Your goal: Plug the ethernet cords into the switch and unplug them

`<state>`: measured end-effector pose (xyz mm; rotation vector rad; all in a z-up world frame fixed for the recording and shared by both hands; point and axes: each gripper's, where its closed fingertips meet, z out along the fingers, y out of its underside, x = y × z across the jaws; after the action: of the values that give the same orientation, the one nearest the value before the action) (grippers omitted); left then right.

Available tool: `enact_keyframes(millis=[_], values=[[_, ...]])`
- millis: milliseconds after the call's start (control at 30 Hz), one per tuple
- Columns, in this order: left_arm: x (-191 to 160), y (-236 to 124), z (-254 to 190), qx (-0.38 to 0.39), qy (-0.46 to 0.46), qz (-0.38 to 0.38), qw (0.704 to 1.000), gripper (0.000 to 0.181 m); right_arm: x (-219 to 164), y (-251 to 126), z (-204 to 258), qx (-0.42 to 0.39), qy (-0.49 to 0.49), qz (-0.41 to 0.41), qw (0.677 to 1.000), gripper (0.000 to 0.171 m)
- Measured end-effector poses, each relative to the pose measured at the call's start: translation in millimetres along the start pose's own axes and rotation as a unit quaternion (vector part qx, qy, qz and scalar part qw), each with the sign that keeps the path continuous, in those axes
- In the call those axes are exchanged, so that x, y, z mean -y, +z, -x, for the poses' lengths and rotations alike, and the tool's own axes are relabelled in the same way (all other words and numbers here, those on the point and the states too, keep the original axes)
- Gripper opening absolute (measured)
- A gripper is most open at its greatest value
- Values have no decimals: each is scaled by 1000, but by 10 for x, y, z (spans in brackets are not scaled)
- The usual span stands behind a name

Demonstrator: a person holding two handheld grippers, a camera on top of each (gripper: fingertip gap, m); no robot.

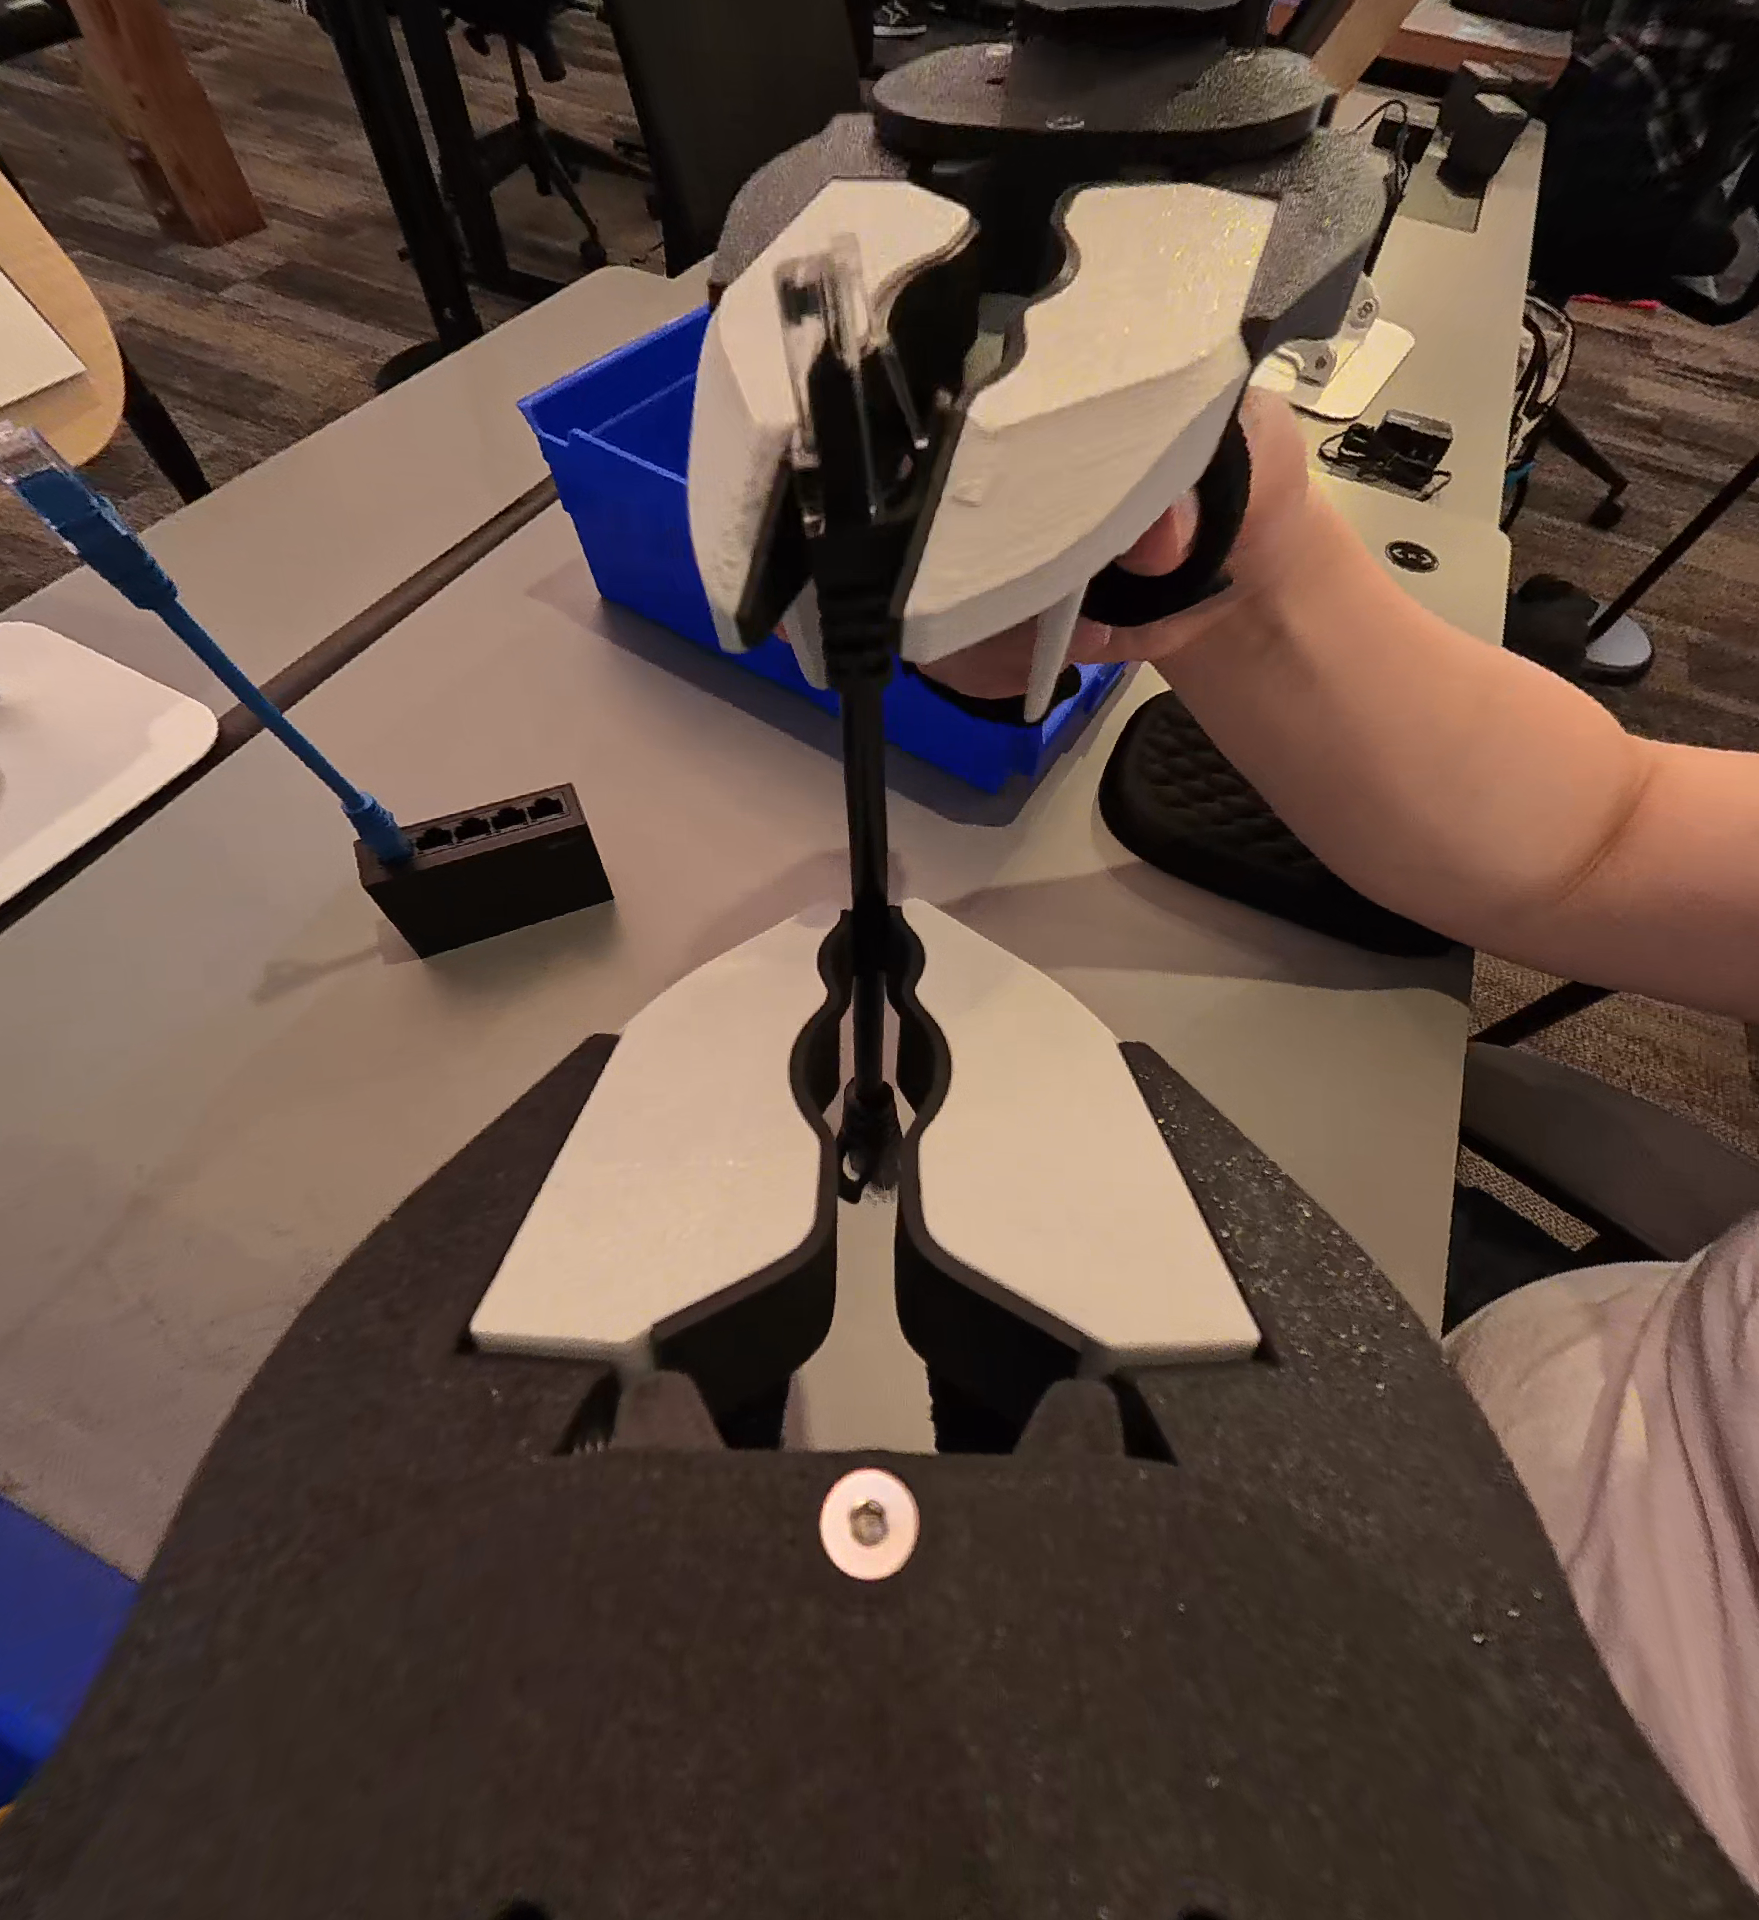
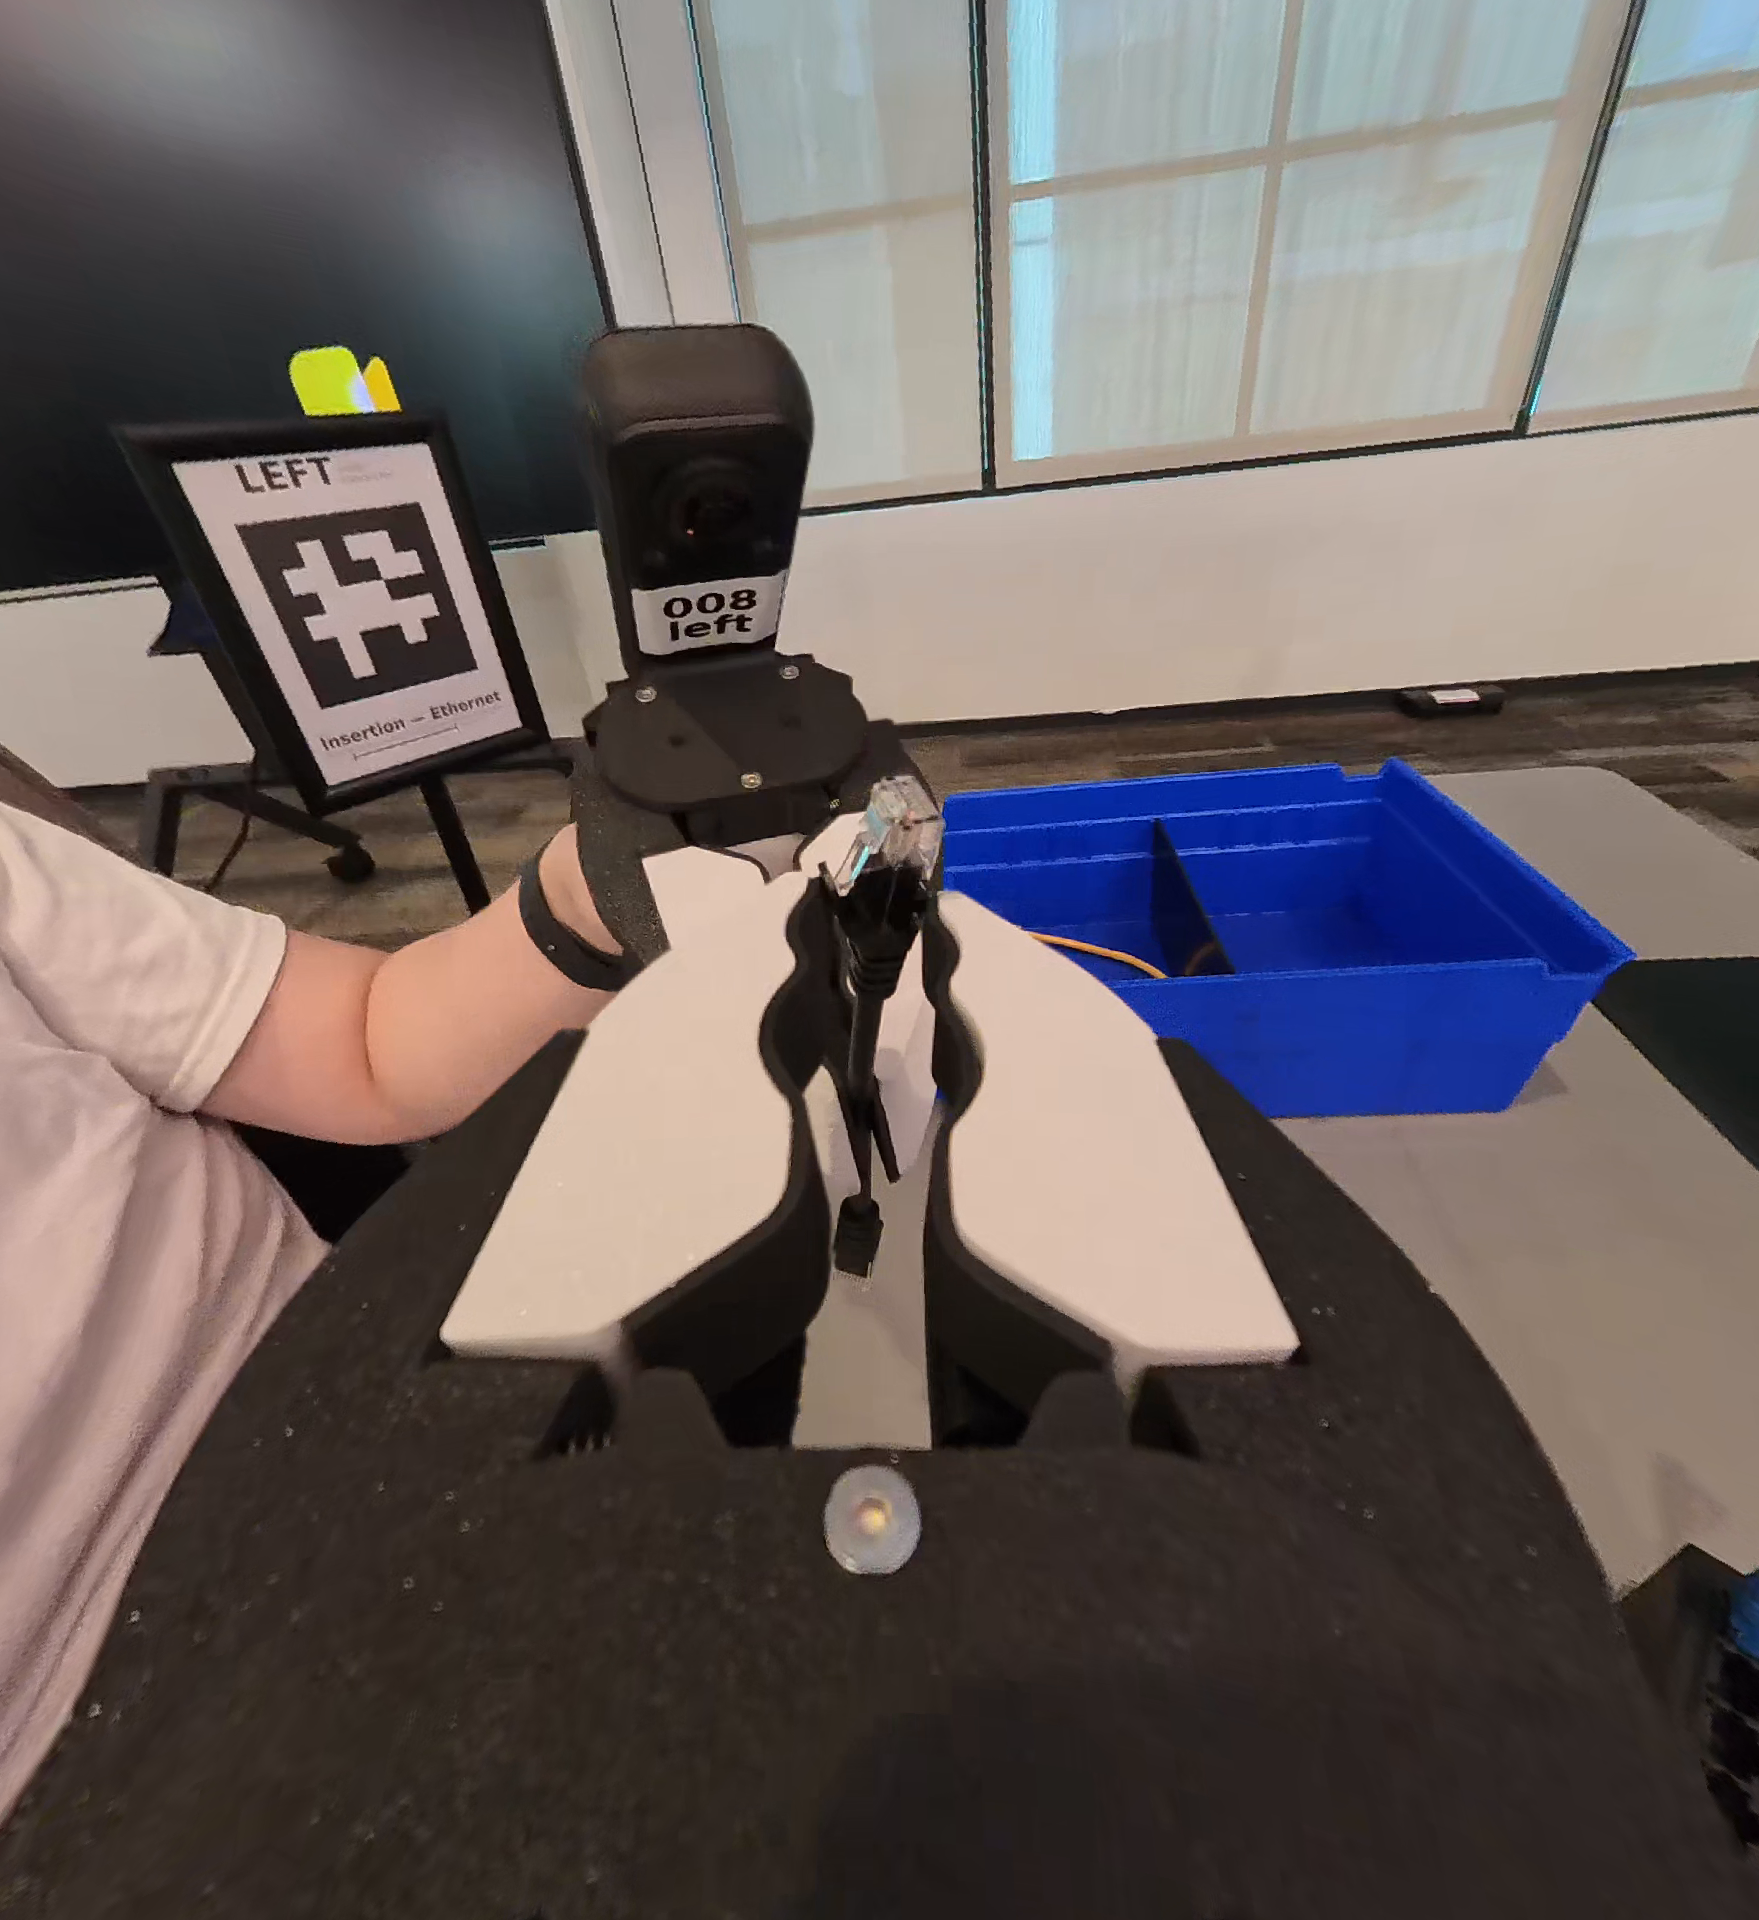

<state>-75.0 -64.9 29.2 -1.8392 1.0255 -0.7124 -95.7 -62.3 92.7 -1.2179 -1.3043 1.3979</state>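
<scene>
Black cord: a short black ethernet cord (image 1: 870,790) is strung between the two grippers, held above the bench (image 1: 179,1143) and clear of it.
Left gripper: the left gripper (image 1: 870,940) has its fingers narrowed onto the cord just above its lower plug, which hangs loose in the gap behind the tips.
Right gripper: the right gripper (image 2: 870,914) has its fingers pinched on the boot just behind the clear plug (image 2: 896,826), so the plug sticks out past the tips and is free to enter a port.
Why two holds: probably a handover or a re-grip, one end steadied while the other gets squared up; I can't tell from these views which way the plug's latch tab faces.
Switch: a small black switch (image 1: 485,868) lies on the bench, well to the left of the held cord, its row of ports turned upward and toward the cameras.
Blue cord: a blue ethernet cord (image 1: 231,675) already sits in the leftmost port, its free end rising stiffly to the upper left; the other ports look empty.
Blue bin: a divided blue bin (image 2: 1374,1029) stands behind the grippers, with a thin yellow cable (image 2: 1103,951) in it.
Next, as I judge it: the left gripper lets go and the right carries the clear plug to an open port.
</scene>
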Motion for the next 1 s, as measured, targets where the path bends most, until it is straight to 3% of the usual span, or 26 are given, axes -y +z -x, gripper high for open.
enact_keyframes(millis=[100, 200, 333, 467, 567, 733, 867, 1000], values=[[41, -10, 38, 12, 3, -21, 1000, 10, 19, -25, -71, -24, 11, -4, 1000, 14], [70, -66, 130, 48, 15, -51, 997, 42, 40, -124, -288, -71, 62, -28, 995, 14], [-101, -267, 426, 189, 122, -67, 972, 59, 76, -370, -640, -123, 177, -112, 970, 14], [-366, -425, 585, 320, 220, -71, 919, 49, 170, -600, -797, -104, 285, -220, 927, 14], [-454, -327, 575, 334, 197, -78, 919, 55, 193, -629, -799, -55, 356, -274, 892, 14], [-27, -347, 451, 360, 212, -180, 890, 52, 149, -359, -624, 71, 470, -306, 825, 14], [281, -412, 352, 386, 245, -224, 861, 50, 52, -120, -520, 88, 493, -285, 817, 14], [424, -404, 247, 373, 256, -249, 856, 41, 1, -21, -477, 79, 492, -276, 822, 14]])
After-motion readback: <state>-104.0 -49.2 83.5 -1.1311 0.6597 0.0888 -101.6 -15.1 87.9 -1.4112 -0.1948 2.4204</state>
